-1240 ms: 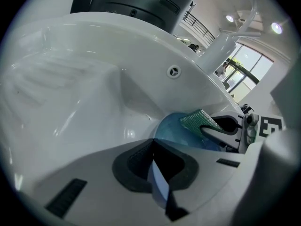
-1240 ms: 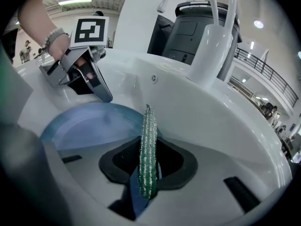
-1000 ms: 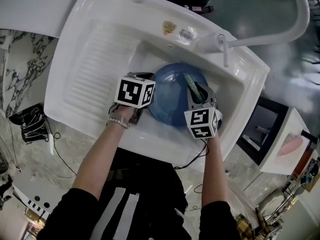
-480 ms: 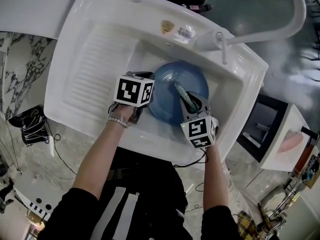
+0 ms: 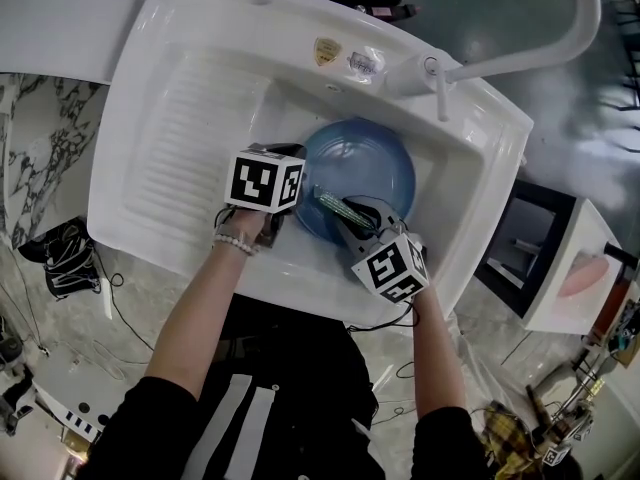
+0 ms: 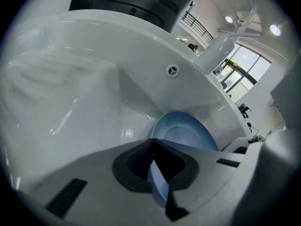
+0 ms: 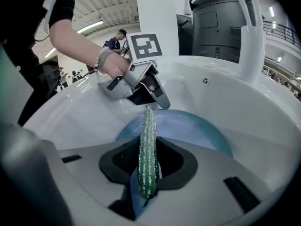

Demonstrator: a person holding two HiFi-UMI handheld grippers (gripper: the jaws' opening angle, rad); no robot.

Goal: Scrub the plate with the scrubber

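A blue plate (image 5: 362,173) lies in the white sink basin (image 5: 470,183). My left gripper (image 5: 290,211) is shut on the plate's near-left rim (image 6: 157,182), which shows edge-on between its pads. My right gripper (image 5: 352,220) is shut on a thin green scrubber (image 5: 336,209), seen as an upright glittery strip (image 7: 147,154) between its pads. The scrubber's tip reaches over the plate's left part (image 7: 188,128), close to the left gripper (image 7: 141,86). Whether the scrubber touches the plate surface I cannot tell.
A ribbed draining board (image 5: 195,128) lies left of the basin. A white tap with a long curved spout (image 5: 520,53) stands at the sink's back right. The sink's front rim (image 5: 300,278) runs just under both hands. A dark cabinet (image 5: 520,258) stands right of the sink.
My right gripper has swept the scrubber from the plate's right side across to its near-left, turning as it went. The left gripper and the plate have stayed put.
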